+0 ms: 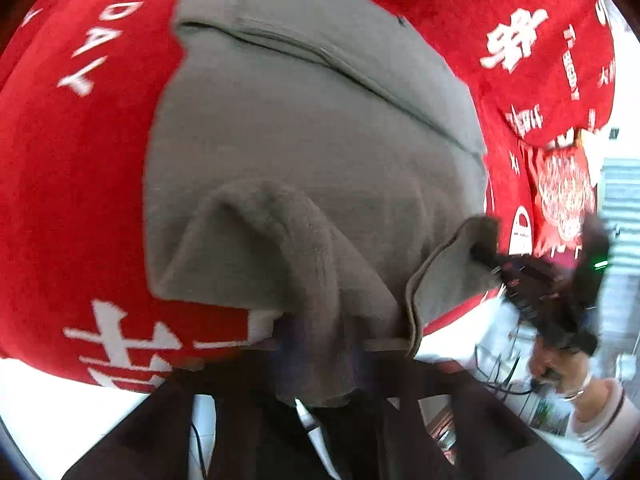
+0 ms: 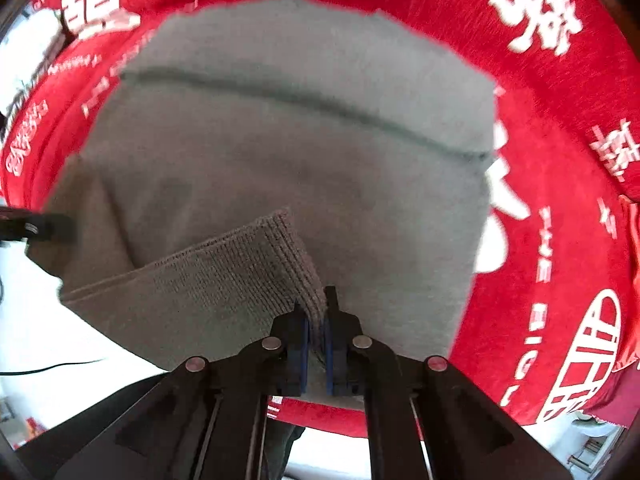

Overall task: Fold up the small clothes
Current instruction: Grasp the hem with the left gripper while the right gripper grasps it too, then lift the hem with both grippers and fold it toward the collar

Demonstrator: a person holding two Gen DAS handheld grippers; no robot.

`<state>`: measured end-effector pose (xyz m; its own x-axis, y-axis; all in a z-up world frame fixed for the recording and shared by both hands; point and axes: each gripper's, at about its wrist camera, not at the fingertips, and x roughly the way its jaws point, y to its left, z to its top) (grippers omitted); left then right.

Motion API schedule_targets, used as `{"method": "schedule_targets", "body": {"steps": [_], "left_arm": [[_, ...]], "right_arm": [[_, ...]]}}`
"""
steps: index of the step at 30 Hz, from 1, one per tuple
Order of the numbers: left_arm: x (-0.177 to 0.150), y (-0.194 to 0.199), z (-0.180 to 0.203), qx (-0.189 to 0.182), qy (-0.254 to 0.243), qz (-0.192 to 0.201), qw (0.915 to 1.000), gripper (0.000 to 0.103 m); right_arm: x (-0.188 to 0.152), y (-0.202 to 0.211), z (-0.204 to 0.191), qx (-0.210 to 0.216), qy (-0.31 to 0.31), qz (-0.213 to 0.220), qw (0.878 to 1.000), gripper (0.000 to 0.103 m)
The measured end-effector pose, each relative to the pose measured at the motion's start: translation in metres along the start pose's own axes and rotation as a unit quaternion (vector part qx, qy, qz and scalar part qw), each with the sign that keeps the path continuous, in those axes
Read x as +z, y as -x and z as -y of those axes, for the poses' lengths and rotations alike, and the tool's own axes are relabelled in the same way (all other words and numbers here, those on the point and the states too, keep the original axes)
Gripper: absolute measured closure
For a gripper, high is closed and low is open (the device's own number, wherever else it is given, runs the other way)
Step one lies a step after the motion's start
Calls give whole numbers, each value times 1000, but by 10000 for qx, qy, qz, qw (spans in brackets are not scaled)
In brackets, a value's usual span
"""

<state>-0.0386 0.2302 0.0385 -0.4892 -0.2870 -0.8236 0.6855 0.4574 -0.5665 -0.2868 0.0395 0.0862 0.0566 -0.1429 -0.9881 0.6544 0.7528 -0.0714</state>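
My right gripper has its blue pads clamped tight on a ribbed hem corner of the grey garment, the knit edge pinched between the two fingers and lifted off the rest of the cloth. From there the fabric slopes away in a raised flap toward the left of that view, where I can see the tip of my other tool at the garment's far edge.

My left gripper is likewise closed on the garment: a bunched fold of grey fleece is drawn up into the jaws and hangs over them, hiding the fingertips themselves. In the left wrist view, the right gripper bites the neighbouring corner, with the hand that carries it behind, a bracelet on its wrist.

The garment lies on a red cloth printed with white lettering, its far part flat with a seam running across it. I see no container in either view.
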Motion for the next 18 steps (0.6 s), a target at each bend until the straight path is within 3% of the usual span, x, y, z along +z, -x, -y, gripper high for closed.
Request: {"method": "schedule_targets", "body": {"steps": [4, 8, 11, 15, 16, 17, 18], "left_arm": [[5, 33, 12, -115, -210, 504, 9984, 93], [32, 72, 12, -52, -114, 1009, 9948, 93], [63, 85, 10, 491, -18, 1398, 9890, 93], [93, 100, 5, 1402, 47, 1869, 9723, 93], [100, 96, 8, 1453, 68, 1867, 9716, 90], [103, 94, 4, 1474, 79, 1792, 9727, 58], [106, 91, 1, 1479, 77, 1699, 9743, 35]], "right_arm": [[16, 38, 10, -100, -142, 535, 9984, 96], [61, 49, 31, -117, -500, 983, 9938, 96], [95, 31, 58, 88, -931, 913, 9914, 96], [118, -15, 86, 438, -1307, 503, 9892, 96], [120, -24, 90, 512, -1371, 403, 9884, 96], [123, -33, 95, 594, -1422, 322, 9875, 96], [125, -42, 100, 724, -1488, 237, 9859, 96]]}}
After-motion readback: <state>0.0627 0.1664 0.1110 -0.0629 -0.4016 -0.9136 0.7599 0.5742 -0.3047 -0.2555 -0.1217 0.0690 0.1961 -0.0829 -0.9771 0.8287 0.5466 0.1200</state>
